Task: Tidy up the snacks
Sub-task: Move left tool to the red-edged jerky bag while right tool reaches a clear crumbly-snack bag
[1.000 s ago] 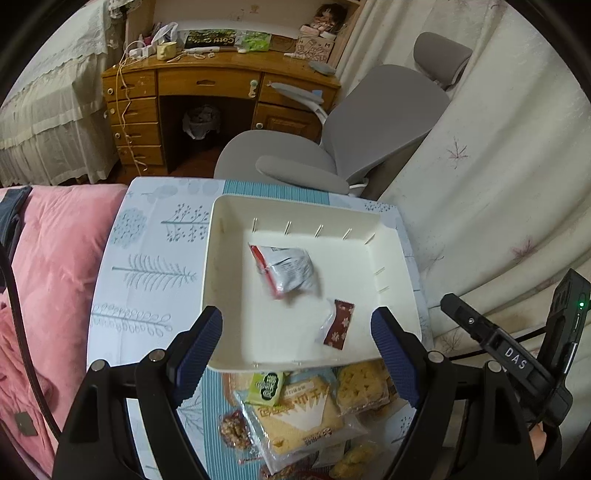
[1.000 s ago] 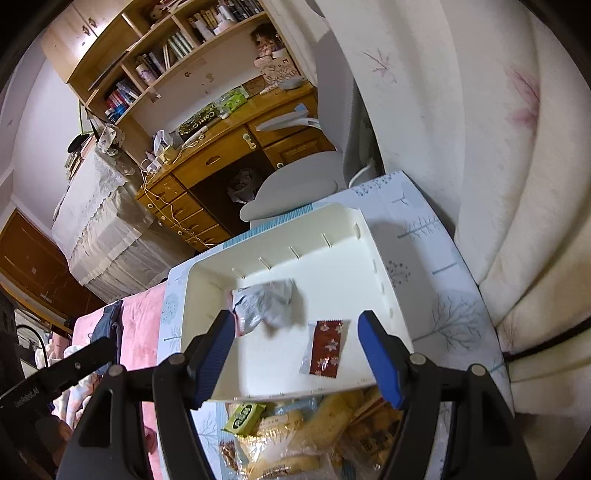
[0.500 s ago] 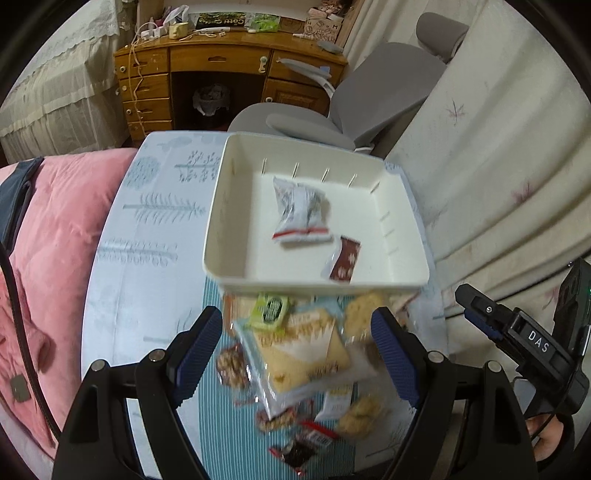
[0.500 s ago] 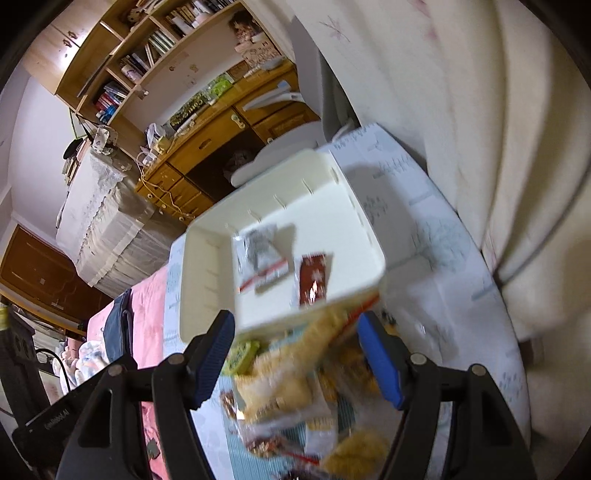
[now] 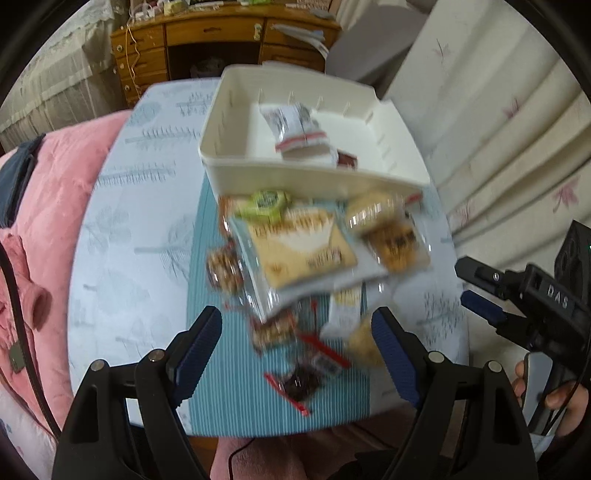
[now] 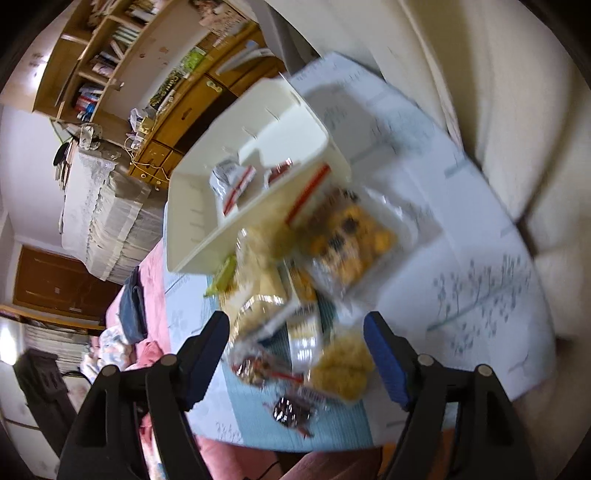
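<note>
Snack pile (image 5: 306, 258) motion-blurred, labels unreadable; dark-red packet (image 5: 347, 160) half hidden behind bin wall (image 5: 295, 177).

a wooden desk (image 5: 221, 33) is seen beyond the table (image 5: 122, 206), a pink blanket (image 5: 55, 192) laid beside it

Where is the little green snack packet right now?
In the left wrist view, the green packet lies on the table just outside the white tray's near wall, atop the big cracker bag.

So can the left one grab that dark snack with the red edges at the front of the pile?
Probably yes. The left gripper has its jaws open and empty, and the dark snack packet lies on top of the striped mat, nothing covering it.
</note>
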